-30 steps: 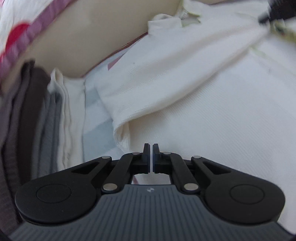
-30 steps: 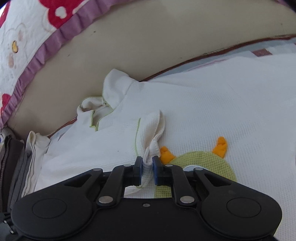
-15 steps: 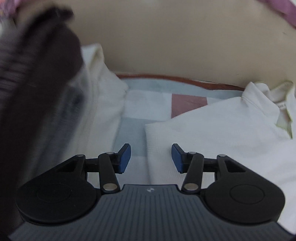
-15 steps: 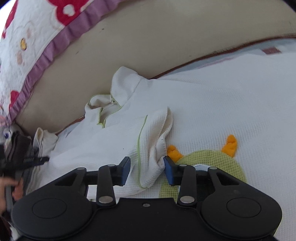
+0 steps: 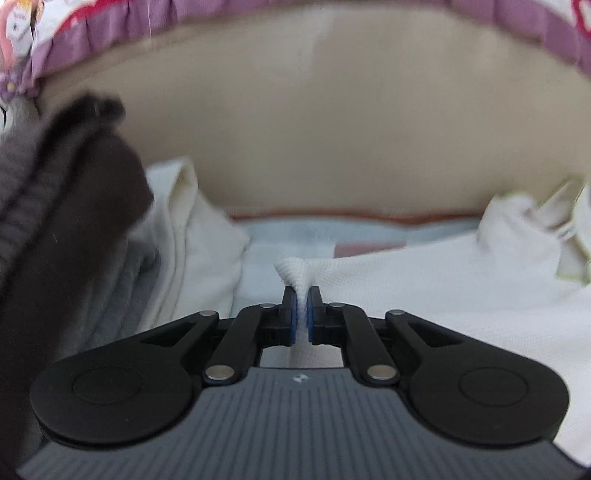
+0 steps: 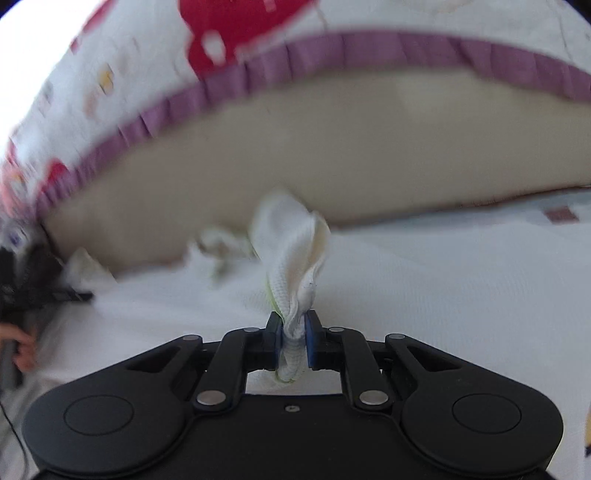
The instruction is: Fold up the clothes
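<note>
White waffle-knit fabric fills our two grips: our left gripper (image 5: 302, 309), its jaws just closed, pinches one corner of the white garment (image 5: 461, 288) lying on the bed, and our right gripper (image 6: 293, 338), likewise just closed, clamps a bunched fold of it. One stack of folded clothes (image 5: 74, 240) sits at the left.

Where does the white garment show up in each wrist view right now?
Left wrist: white garment fills the right side; its corner is pinched in the left gripper.
Right wrist: it spans the lower half, a bunched fold pinched in the right gripper.
Shared landmark: purple pillow trim along the top.
</note>
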`<state>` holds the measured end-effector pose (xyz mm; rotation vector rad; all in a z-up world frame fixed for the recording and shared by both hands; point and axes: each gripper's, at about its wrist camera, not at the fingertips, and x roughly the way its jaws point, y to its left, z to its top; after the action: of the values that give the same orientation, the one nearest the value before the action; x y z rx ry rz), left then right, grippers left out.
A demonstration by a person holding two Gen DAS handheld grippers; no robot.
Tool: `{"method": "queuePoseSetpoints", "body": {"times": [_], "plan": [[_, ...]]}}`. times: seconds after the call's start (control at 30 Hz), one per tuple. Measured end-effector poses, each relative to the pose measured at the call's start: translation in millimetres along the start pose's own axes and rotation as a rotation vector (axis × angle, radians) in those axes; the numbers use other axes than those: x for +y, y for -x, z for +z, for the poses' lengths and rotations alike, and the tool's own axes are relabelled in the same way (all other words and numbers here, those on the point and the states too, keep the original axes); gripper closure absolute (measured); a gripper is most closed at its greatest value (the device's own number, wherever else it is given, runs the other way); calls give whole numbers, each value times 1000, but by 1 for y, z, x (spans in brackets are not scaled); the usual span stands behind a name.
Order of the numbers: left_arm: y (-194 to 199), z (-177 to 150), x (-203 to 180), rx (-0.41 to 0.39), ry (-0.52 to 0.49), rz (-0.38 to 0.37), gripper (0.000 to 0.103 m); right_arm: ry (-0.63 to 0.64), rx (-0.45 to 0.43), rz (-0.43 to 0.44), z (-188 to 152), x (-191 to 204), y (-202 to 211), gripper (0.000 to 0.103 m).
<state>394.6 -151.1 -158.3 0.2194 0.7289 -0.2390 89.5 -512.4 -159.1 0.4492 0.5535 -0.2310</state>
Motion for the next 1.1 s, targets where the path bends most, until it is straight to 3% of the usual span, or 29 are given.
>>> {"method": "queuePoseSetpoints", "body": {"times": [0.1,0.13,0.17,0.27,0.37,0.5,0.67,0.73,0.83,0.97,1.1], "plan": [[10,-10,-4,21,-17,72,92,-42,54,-46,-5,-7,-6,78],[19,-14,-6,9,-22,74,91,-41,61,-58,-5,-7,-7,68],[31,-18,-8,-15,-25,52,91,-27,58,-69,-2,-6,-5,64],[70,-36,-13,-47,-40,-78,91,6,52,-91,5,-2,-3,64],[85,-58,-18,33,-89,-128,91,-10,72,-82,3,-6,-8,65],[84,-83,-12,138,-119,-84,91,-21,90,-92,-1,-8,-9,67],[88,-84,-16,172,-183,1,88,-10,96,-149,3,-9,-7,68],[99,-76,-28,130,-213,-33,88,8,99,-244,6,-9,-5,68],[113,-53,-46,28,-201,-159,87,13,83,-349,11,-17,2,67],[96,-8,-90,-89,-229,-269,73,-67,45,-277,19,-21,16,67],[47,25,-140,-122,-231,-289,57,-158,16,-17,26,-17,13,67]]}}
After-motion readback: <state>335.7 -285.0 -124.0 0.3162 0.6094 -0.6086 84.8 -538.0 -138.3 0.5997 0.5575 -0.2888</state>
